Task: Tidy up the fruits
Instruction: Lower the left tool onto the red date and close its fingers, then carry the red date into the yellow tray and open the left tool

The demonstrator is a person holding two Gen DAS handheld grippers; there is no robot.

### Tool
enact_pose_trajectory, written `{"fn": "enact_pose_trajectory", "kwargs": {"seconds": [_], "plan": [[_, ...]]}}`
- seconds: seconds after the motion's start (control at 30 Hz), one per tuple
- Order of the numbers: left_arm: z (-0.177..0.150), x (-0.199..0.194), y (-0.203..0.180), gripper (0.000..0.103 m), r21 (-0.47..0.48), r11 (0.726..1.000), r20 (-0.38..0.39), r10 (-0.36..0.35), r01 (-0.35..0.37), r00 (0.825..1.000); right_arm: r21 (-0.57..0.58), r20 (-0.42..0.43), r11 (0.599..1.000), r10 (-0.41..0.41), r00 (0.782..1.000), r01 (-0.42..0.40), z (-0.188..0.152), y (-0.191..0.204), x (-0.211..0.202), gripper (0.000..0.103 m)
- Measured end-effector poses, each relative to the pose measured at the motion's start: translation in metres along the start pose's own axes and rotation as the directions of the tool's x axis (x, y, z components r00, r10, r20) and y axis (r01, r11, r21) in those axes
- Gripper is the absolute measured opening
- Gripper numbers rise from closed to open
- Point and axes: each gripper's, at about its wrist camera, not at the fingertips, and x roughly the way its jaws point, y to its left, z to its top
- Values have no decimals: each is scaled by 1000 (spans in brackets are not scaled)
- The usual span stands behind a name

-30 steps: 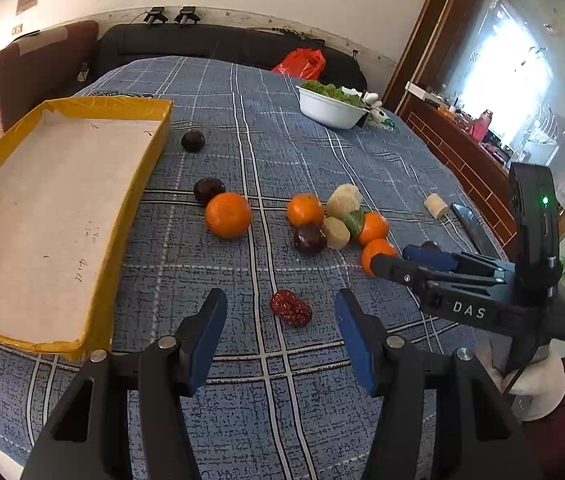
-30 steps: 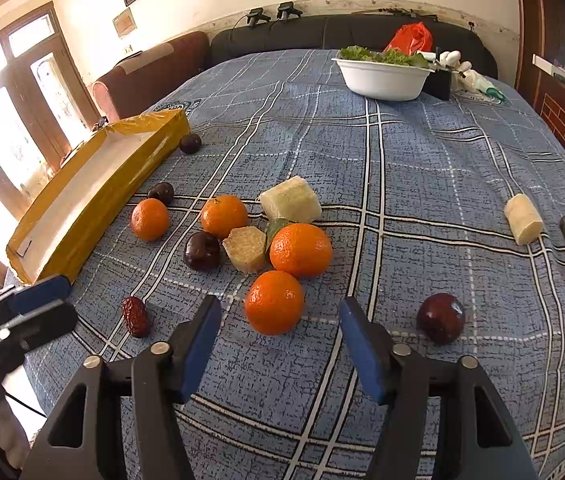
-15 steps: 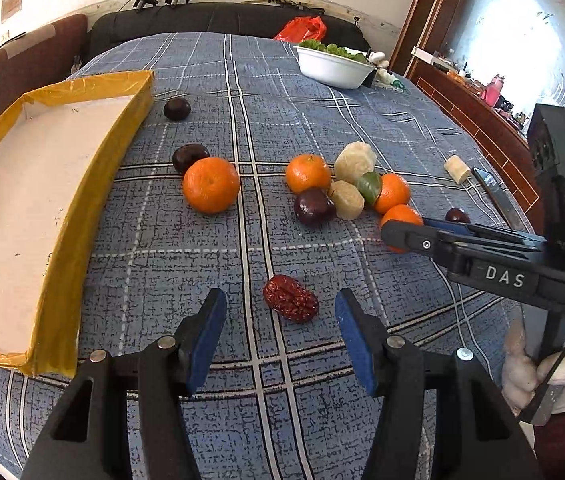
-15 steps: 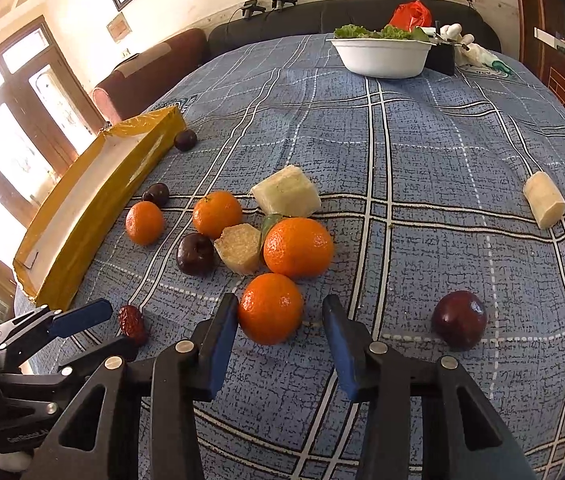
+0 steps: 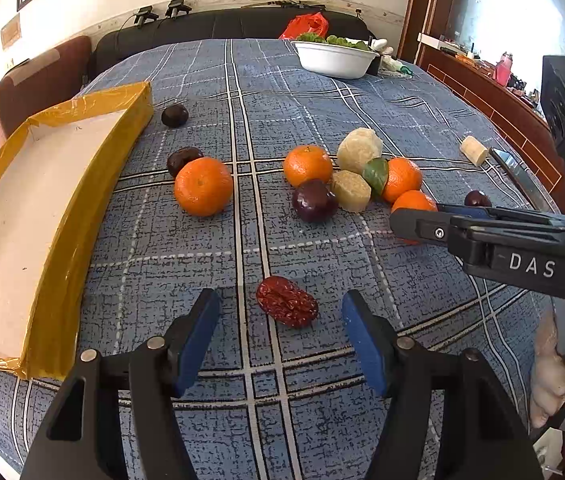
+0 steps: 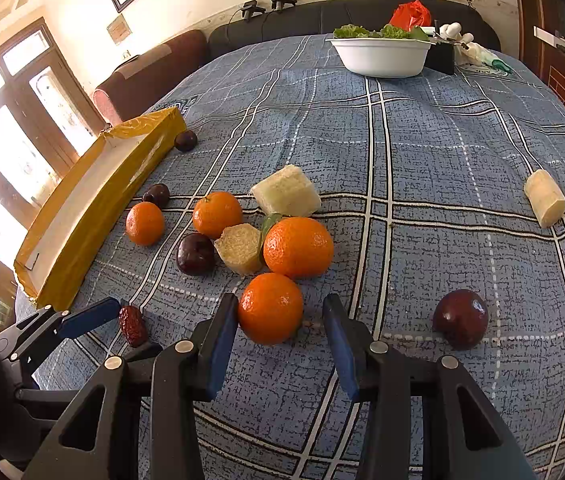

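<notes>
My left gripper (image 5: 278, 312) is open, its jaws on either side of a wrinkled red date (image 5: 287, 306) on the blue plaid cloth. My right gripper (image 6: 280, 316) is open around the nearest orange (image 6: 271, 307), the left pad touching or nearly touching it. Behind lie several oranges, dark plums and pale peeled chunks (image 6: 286, 197). A second orange (image 6: 298, 247) sits just beyond. A yellow-edged tray (image 5: 14, 216) lies at the left, empty. A lone plum (image 6: 461, 323) lies to the right.
A white bowl of greens (image 6: 380, 56) stands at the far side of the table. A pale chunk (image 6: 545, 203) and a knife blade (image 5: 514, 176) lie at the right edge. A dark sofa (image 5: 242, 28) is behind the table.
Both grippers have moved forward and down. The right gripper's jaws have narrowed around the nearest orange. The left gripper has come up to the red date.
</notes>
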Motion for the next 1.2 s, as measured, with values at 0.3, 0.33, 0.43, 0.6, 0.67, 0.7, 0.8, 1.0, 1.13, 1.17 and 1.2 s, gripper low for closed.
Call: {"fn": "enact_pose_trajectory", "kwargs": {"seconds": [0.3, 0.33, 0.43, 0.6, 0.67, 0.7, 0.8, 1.0, 1.13, 1.17, 1.2], "plan": [[-3, -1, -3, 65, 9, 1000, 13, 10, -10, 1000, -1, 0, 1000, -1, 1000, 1, 0, 1, 0, 48], [-3, -1, -3, 65, 10, 1000, 15, 11, -11, 1000, -2, 1, 1000, -1, 1000, 1, 0, 0, 0, 48], [-5, -3, -4, 50, 10, 999, 27, 40, -41, 999, -3, 1, 1000, -4, 1000, 4, 0, 0, 0, 48], [-9, -11, 4, 27, -21, 1000, 39, -11, 12, 999, -19, 4, 999, -45, 999, 45, 0, 7, -1, 42], [-9, -15, 9, 27, -40, 999, 45, -25, 27, 999, -33, 9, 998, -50, 999, 50, -1, 11, -3, 34], [-10, -20, 13, 27, -53, 998, 55, -28, 30, 998, -36, 9, 998, -60, 998, 61, -3, 13, -4, 34], [-9, -37, 31, 27, -105, 993, 96, -42, 53, 994, -35, 4, 998, -53, 999, 53, -8, 20, -10, 34], [-6, -76, 77, 27, -210, 976, 195, -8, 50, 981, -98, 49, 995, -25, 999, 29, -3, 57, -35, 35], [-10, -102, 119, 27, -284, 959, 240, 79, -8, 967, -169, 49, 985, 41, 998, -32, 10, 105, -35, 35], [-10, -105, 129, 27, -301, 953, 242, 105, -29, 965, -180, 42, 982, 57, 997, -49, 11, 114, -33, 35], [-10, -108, 144, 27, -327, 943, 237, 146, -63, 960, -198, 26, 977, 87, 996, -80, 16, 131, -27, 35]]}}
